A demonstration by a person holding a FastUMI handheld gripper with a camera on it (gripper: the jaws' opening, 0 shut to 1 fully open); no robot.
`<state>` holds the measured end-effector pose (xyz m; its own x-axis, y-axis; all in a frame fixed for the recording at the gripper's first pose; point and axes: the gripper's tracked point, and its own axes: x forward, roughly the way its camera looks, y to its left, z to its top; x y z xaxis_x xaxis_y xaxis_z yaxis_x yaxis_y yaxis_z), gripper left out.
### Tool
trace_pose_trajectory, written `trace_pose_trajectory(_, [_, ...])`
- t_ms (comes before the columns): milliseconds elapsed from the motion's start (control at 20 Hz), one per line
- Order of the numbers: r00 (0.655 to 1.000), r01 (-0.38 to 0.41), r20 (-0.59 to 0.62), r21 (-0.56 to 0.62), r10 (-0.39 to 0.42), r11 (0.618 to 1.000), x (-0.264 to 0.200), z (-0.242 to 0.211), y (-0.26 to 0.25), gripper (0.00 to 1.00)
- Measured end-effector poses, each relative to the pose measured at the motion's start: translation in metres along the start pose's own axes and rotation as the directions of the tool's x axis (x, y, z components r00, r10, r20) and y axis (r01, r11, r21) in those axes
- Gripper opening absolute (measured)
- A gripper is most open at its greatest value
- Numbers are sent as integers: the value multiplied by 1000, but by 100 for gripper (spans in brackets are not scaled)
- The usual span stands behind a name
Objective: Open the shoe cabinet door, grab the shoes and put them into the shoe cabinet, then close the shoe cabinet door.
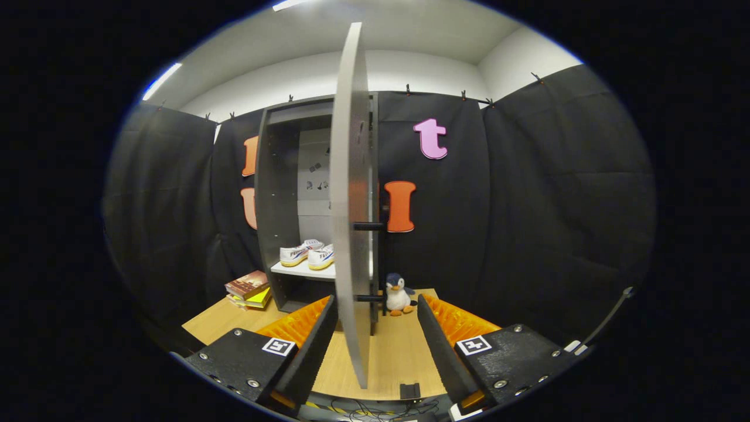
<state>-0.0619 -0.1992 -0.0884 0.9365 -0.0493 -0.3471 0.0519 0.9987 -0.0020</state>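
A staged recording booth, not a real home. Black cloth [527, 193] is clipped up as walls around a wooden worktop [398, 351]. A shoe cabinet [281, 193] stands on it.

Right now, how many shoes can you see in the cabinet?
2. Both stand side by side on the white shelf inside the open cabinet: one shoe on the left, the other shoe partly hidden by the door, which stands between the open gripper fingers.

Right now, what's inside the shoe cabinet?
A pair of white sneakers on the shoe cabinet's white shelf. The open door, between the open gripper's fingers, hides the right side.
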Motion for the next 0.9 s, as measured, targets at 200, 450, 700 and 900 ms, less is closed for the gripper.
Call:
trace_pose_trajectory(200, [1000,27,-6,19,-27,999,24,-4,-31,85])
trace_pose_trajectory(450, [999,-22,-25,20,23,1000,43,-8,-28,86])
trace_pose_trajectory(700, [998,-63,27,57,61,996,42,9,-15,83])
trace_pose_trajectory(900, [990,-143,10,71,143,987,39,10,15,82])
